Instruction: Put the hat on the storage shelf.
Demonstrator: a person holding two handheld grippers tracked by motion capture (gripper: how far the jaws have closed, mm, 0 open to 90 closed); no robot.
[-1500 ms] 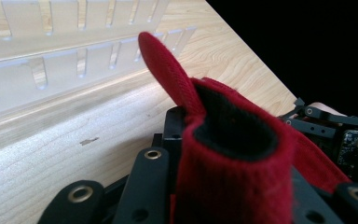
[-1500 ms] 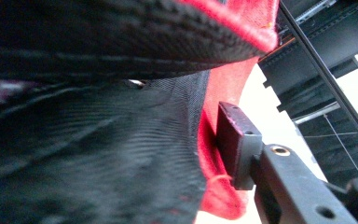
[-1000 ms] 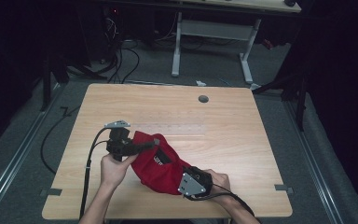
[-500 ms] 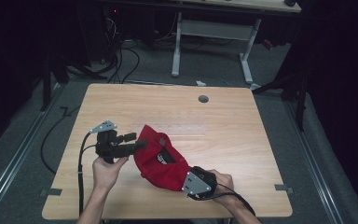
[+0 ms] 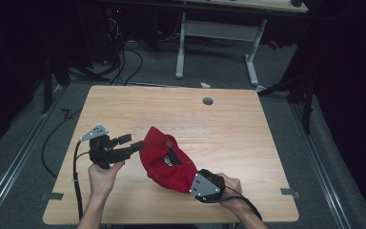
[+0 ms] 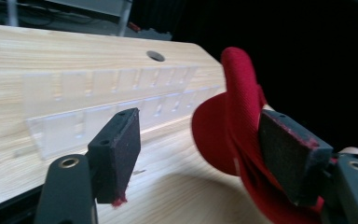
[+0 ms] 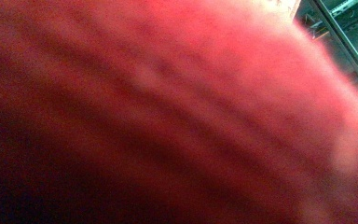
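A red cap (image 5: 164, 160) is tilted up over the front middle of the wooden table (image 5: 228, 119). My right gripper (image 5: 205, 186) grips its lower right end, and the cap's blurred red fabric (image 7: 168, 112) hides the jaws in the right gripper view. My left gripper (image 5: 132, 143) is at the cap's left edge, open. In the left gripper view the jaws of the left gripper (image 6: 198, 135) stand wide apart. The cap's rim (image 6: 233, 93) rests against the right pad (image 6: 289, 154), and the left pad (image 6: 119, 149) is free.
A clear plastic rack (image 6: 98, 107) lies across the table's middle, just beyond the cap. A round cable hole (image 5: 208, 101) sits near the far edge. Black cables trail from both grippers off the front edge. Another desk's legs (image 5: 181, 47) stand behind.
My left gripper has let go of the cap's left edge, opened and drawn back to the left. The cap has tipped up more. The right gripper has edged right.
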